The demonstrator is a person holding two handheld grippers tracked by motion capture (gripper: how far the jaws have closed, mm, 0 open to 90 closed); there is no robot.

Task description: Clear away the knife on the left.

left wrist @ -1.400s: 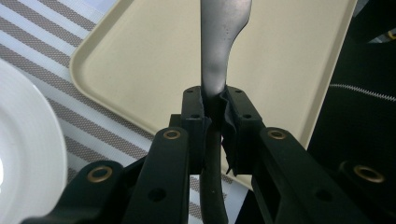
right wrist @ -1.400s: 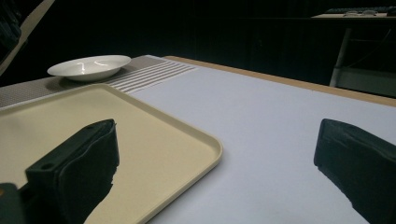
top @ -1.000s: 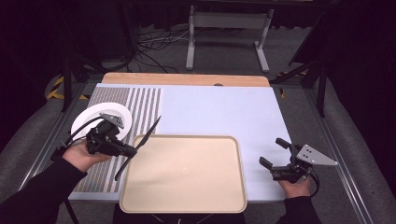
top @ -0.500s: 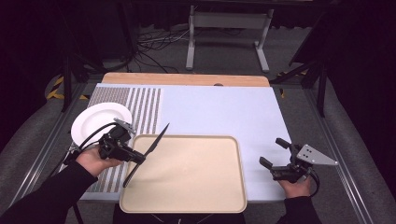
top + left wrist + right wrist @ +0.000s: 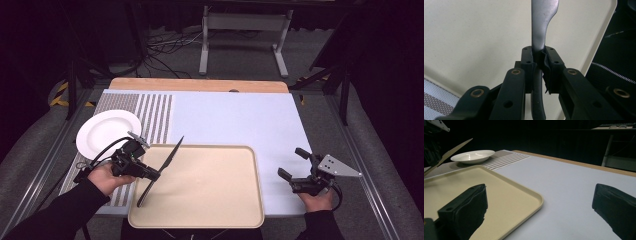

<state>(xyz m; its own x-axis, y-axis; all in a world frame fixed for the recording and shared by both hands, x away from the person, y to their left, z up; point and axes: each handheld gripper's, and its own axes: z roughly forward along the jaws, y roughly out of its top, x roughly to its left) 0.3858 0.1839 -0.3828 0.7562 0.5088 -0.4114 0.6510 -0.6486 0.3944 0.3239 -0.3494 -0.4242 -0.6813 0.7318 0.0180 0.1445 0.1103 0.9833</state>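
A grey table knife (image 5: 170,157) hangs tilted over the left part of the beige tray (image 5: 210,200). My left gripper (image 5: 150,174) is shut on its handle. In the left gripper view the jaws clamp the knife (image 5: 541,22) at the neck, and the blade points away over the tray (image 5: 474,37). My right gripper (image 5: 291,162) rests open on the white table just right of the tray, with nothing between its fingers (image 5: 466,207). From the right gripper view the knife (image 5: 451,151) shows at the far left above the tray (image 5: 506,192).
A white plate (image 5: 107,132) lies on the striped mat (image 5: 155,112) at the left, behind my left hand. The plate (image 5: 472,155) also shows far off in the right gripper view. A wooden strip (image 5: 200,85) runs along the table's far edge.
My left gripper has carried the knife right and toward the near edge, from beside the plate over the striped mat to above the tray's left side. The right gripper has stayed still.
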